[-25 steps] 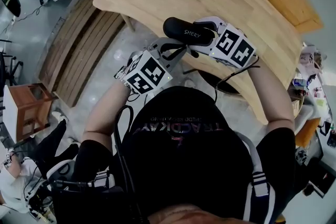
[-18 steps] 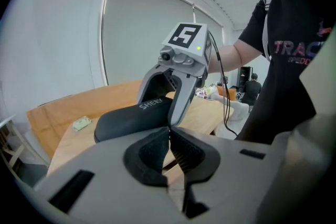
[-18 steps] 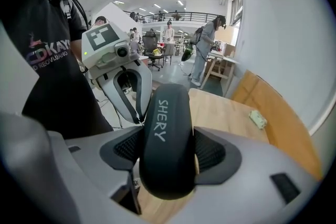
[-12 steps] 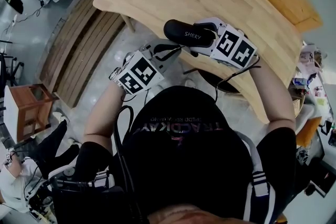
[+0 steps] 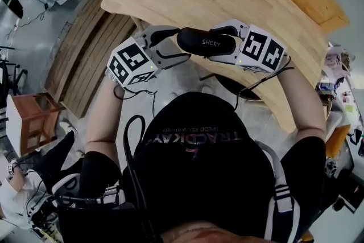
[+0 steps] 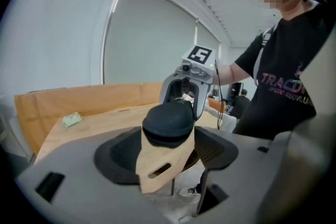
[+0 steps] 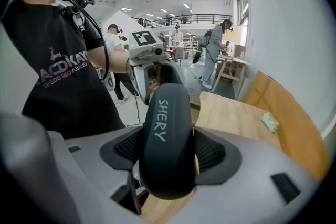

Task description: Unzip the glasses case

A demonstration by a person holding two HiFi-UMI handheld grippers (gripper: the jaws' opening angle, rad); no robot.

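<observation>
Right hand-held gripper (image 5: 220,41) clamps black glasses case (image 5: 205,41) across its middle. Left hand-held gripper (image 5: 181,44) jaws just swung wide; case's end sits between them, pads clear of it.

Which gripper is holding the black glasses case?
The right gripper clamps the glasses case; the left gripper has just been opening its jaws, the case's end loose between them.

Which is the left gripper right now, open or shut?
Open. On the left gripper the jaws have just been opening and stand wide apart, the glasses case between them, untouched.
</observation>
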